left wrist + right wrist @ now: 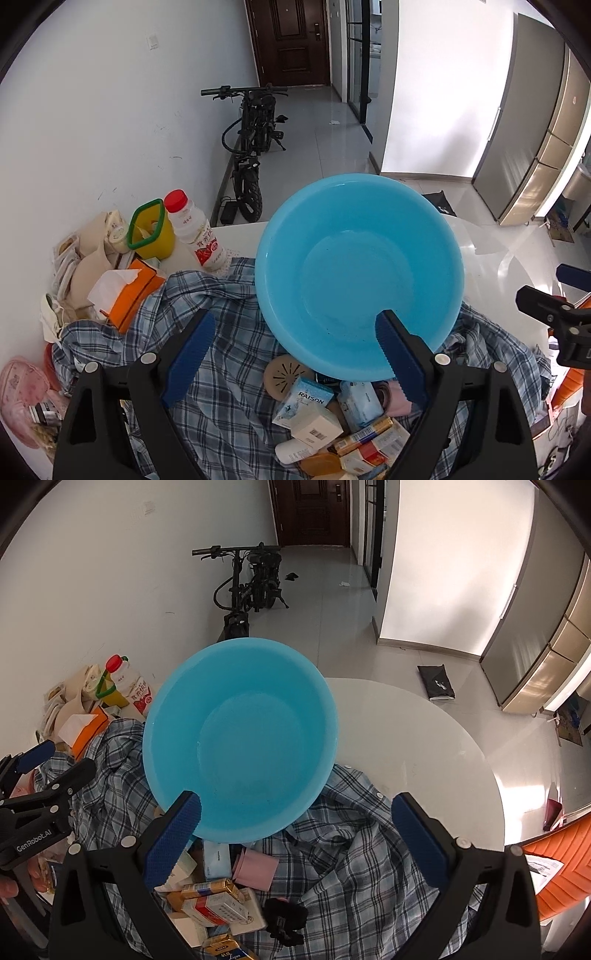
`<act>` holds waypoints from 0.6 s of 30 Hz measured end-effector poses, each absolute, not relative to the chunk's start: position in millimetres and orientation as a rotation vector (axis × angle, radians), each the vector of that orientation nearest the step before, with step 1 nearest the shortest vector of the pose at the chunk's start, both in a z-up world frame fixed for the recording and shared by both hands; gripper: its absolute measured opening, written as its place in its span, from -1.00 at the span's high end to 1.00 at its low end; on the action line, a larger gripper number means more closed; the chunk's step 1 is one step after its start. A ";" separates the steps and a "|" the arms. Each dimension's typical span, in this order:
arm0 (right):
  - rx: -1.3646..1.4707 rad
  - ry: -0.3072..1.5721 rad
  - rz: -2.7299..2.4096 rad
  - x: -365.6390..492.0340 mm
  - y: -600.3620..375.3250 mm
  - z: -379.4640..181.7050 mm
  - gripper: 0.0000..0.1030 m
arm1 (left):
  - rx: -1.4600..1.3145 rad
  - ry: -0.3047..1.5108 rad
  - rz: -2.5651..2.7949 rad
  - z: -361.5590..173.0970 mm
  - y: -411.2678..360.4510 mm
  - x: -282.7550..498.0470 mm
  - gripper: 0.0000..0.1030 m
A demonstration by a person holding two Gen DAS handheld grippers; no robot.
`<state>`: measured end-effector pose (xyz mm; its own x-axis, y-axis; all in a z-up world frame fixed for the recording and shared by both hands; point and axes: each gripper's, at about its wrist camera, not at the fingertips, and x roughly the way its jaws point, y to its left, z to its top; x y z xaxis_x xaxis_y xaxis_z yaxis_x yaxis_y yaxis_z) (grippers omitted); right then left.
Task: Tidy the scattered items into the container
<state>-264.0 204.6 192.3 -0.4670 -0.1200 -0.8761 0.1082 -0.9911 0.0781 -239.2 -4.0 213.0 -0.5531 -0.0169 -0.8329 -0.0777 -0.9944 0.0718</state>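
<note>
One round basin (360,229) — bright blue, glossy, empty.

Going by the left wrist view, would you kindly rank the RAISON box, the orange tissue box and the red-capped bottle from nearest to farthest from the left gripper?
1. RAISON box, just below the left gripper.
2. Orange tissue box, off to the left.
3. Red-capped bottle, upright at the far left, beside the yellow container.

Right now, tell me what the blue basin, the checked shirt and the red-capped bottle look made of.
Blue basin: probably plastic, smooth and glossy, with soft light reflections on its inner wall. Checked shirt: woven fabric, likely cotton, matte; it lies in folds and creases. Red-capped bottle: seemingly white opaque plastic with a slight sheen, a printed label and a red screw cap.
</note>
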 end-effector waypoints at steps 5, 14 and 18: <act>1.515 0.022 -2.587 -250.9 207.8 189.4 -0.99 | -1.384 0.145 2.720 210.6 -3.8 -219.4 -0.76; 1.342 0.025 -2.602 -197.8 220.7 171.7 -0.99 | -1.228 0.239 2.785 171.9 -16.3 -153.4 -0.87; 1.246 0.090 -2.636 -164.4 227.4 156.5 -0.99 | -1.130 0.270 2.854 153.4 -26.2 -115.7 -1.00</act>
